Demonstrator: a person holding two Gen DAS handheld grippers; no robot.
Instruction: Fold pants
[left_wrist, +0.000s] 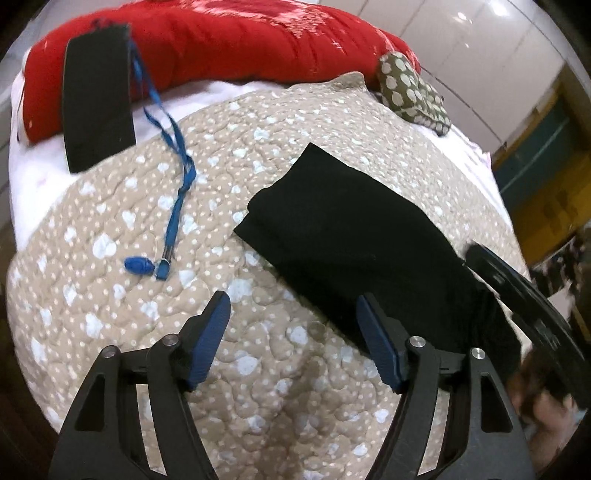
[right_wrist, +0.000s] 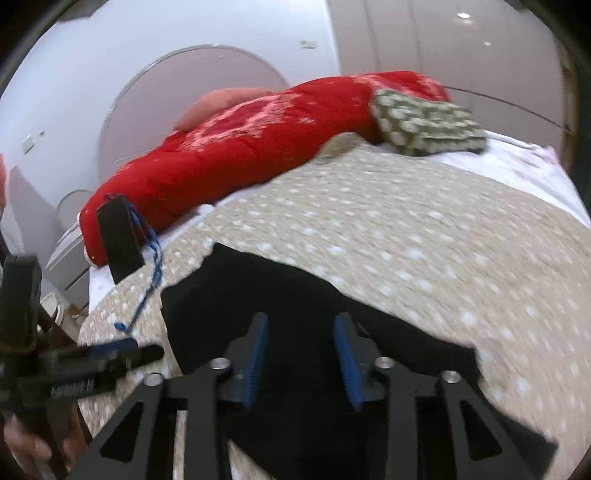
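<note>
The black pants (left_wrist: 343, 236) lie folded into a compact rectangle on the beige dotted quilt (left_wrist: 166, 295). My left gripper (left_wrist: 293, 314) is open and empty, just off the pants' near-left edge. The other gripper's black body (left_wrist: 532, 306) shows blurred at the right edge. In the right wrist view the pants (right_wrist: 280, 291) lie under and ahead of my right gripper (right_wrist: 301, 332), whose jaws stand apart with nothing between them. The left gripper (right_wrist: 92, 365) appears blurred at the lower left.
A red quilt roll (left_wrist: 229, 40) lies along the far side. A black rectangular case (left_wrist: 98, 96) with a blue lanyard (left_wrist: 173, 184) lies at the far left. A green dotted cushion (left_wrist: 410, 88) sits at the far right. White sheet (left_wrist: 33, 184) borders the quilt.
</note>
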